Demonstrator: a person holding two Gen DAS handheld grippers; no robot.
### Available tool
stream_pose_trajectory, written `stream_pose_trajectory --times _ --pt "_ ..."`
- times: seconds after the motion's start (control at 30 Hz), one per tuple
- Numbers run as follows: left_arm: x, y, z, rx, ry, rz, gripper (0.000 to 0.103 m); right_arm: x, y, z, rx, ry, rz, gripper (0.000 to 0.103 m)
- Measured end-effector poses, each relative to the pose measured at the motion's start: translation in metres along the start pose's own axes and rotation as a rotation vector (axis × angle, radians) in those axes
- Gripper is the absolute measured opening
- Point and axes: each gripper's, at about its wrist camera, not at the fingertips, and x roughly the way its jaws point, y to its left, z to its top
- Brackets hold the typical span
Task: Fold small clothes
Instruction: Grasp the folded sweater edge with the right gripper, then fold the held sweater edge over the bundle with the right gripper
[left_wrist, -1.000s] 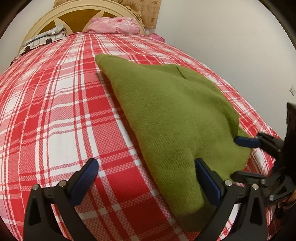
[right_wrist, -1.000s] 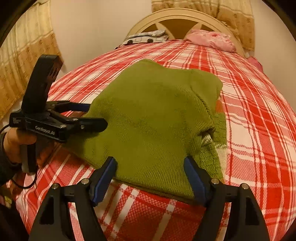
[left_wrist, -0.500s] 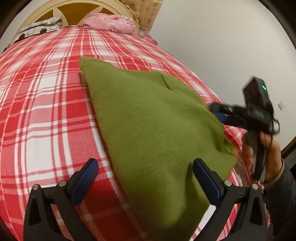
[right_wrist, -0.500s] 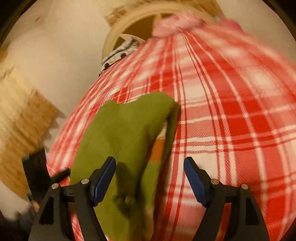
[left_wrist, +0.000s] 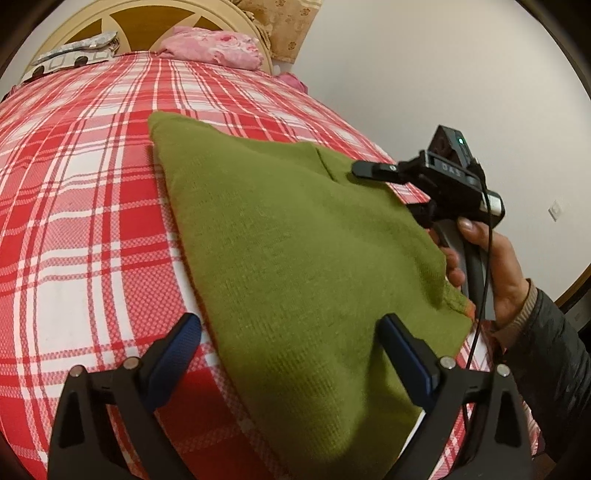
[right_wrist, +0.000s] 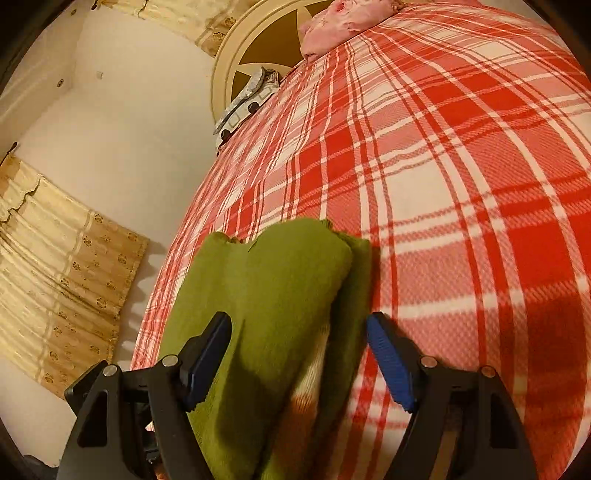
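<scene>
Your right gripper (right_wrist: 299, 350) has swung over to the green sweater's (left_wrist: 295, 258) far side, jaws wide, gripping nothing. Your left gripper (left_wrist: 288, 354) hangs open too. A pink pillow (left_wrist: 214, 46) sits far off.

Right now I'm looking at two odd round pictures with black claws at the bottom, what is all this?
Those claws are hand-held grippers, one in each of a person's hands, each with a wide-angle camera looking along its fingers. One picture is from the left gripper, the other from the right gripper. The left view also shows the right gripper from outside, with the hand gripping its handle. A green sweater lies partly folded on a bed with a red checked blanket. Both grippers are open over the sweater; neither holds anything.
</scene>
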Motion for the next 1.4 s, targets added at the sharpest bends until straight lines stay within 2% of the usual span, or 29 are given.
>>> stream_pose_trajectory --times 0.17,0.23,0.33,0.43,0.67,0.8,1.07,1.4 --pt "0.006 -0.008 0.001 0.040 0.015 0.030 0.097 0.012 0.005 0.004 -0.032 0.027 0.015 0.066" --pt "0.007 -0.008 0.001 0.038 0.016 0.028 0.096 0.017 0.009 0.004 -0.049 0.035 0.019 0.066" --pt "0.008 -0.008 0.002 0.037 0.019 0.026 0.092 0.027 0.011 0.005 -0.054 0.065 0.053 0.053" --pt "0.006 -0.006 0.002 0.031 0.018 0.009 0.084 0.028 0.011 0.002 -0.053 0.072 0.086 0.044" --pt "-0.006 -0.007 0.001 0.027 -0.013 0.002 0.049 0.023 0.025 -0.002 -0.084 0.038 0.058 0.039" --pt "-0.017 -0.008 0.003 0.001 -0.015 0.004 0.040 0.018 0.039 -0.006 -0.095 0.018 0.068 0.038" --pt "-0.044 -0.018 -0.005 0.050 0.004 0.056 0.037 0.010 0.069 -0.016 -0.126 0.007 0.078 0.037" --pt "-0.088 -0.019 -0.025 0.078 -0.018 0.104 0.036 0.007 0.107 -0.053 -0.136 0.015 0.109 0.037"
